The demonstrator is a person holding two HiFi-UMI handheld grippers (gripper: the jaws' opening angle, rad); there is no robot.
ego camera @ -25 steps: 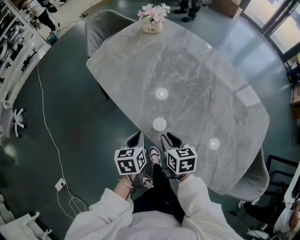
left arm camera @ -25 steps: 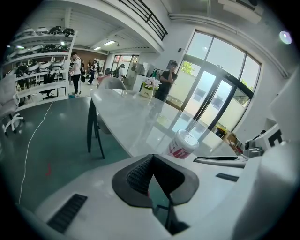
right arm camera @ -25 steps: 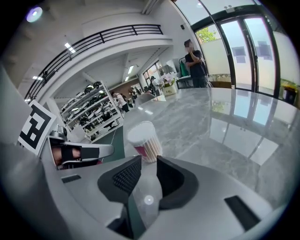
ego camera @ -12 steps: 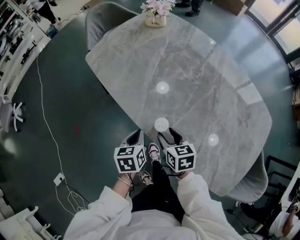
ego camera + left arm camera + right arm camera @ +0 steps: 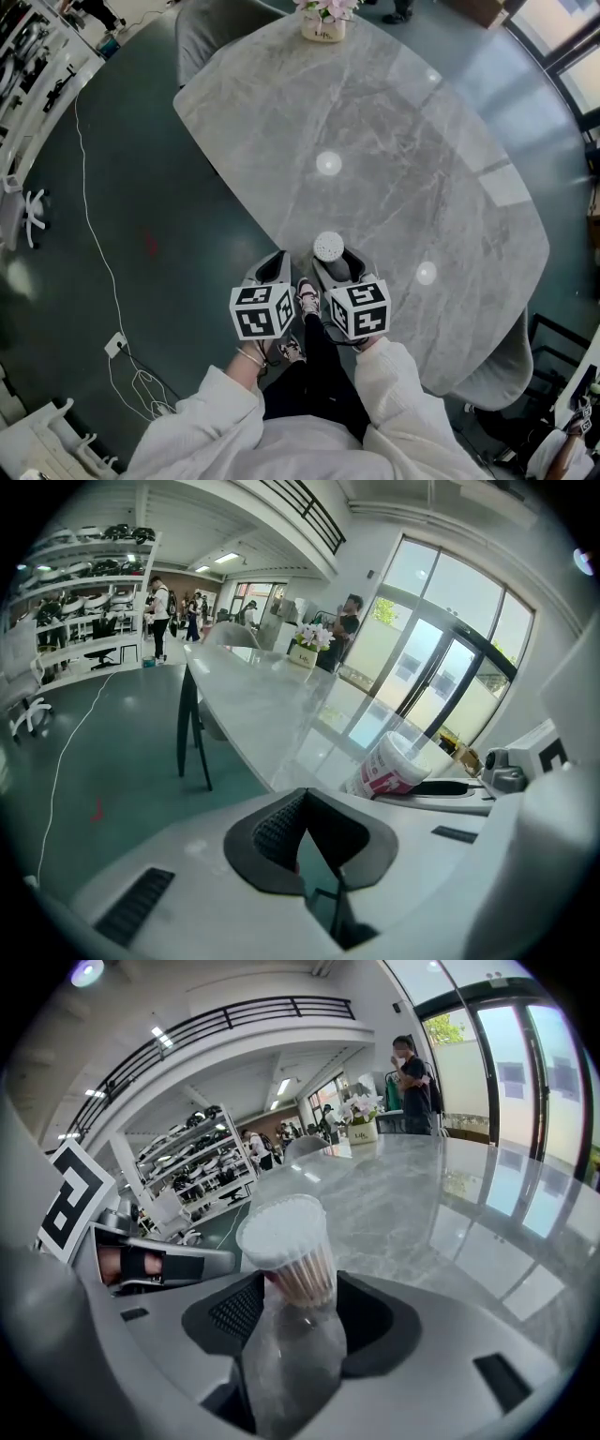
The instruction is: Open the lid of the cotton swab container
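Grey stone makes the big table (image 5: 403,159) in front of us. We hold both grippers side by side at its near edge, tipped forward and down, with our white sleeves (image 5: 214,424) behind them. The left gripper (image 5: 274,268) (image 5: 302,829) is clenched tight with nothing in it, and it hangs just off the table edge, above the floor (image 5: 141,187). The right gripper (image 5: 339,265) (image 5: 291,1302) has just been opening its jaws. They stand wide on both sides of the swab tub (image 5: 327,246) (image 5: 286,1241) (image 5: 394,766) and do not squeeze it. The swab tub sits on the table close to the near edge, and we see white swab tips at its top. The floor is dark green, with a thin white cable (image 5: 94,253) running over it. A pot of pink flowers (image 5: 324,19) stands at the far end of the table, beside a grey chair (image 5: 202,37). The gripper views show shelves, tall windows and people far off.
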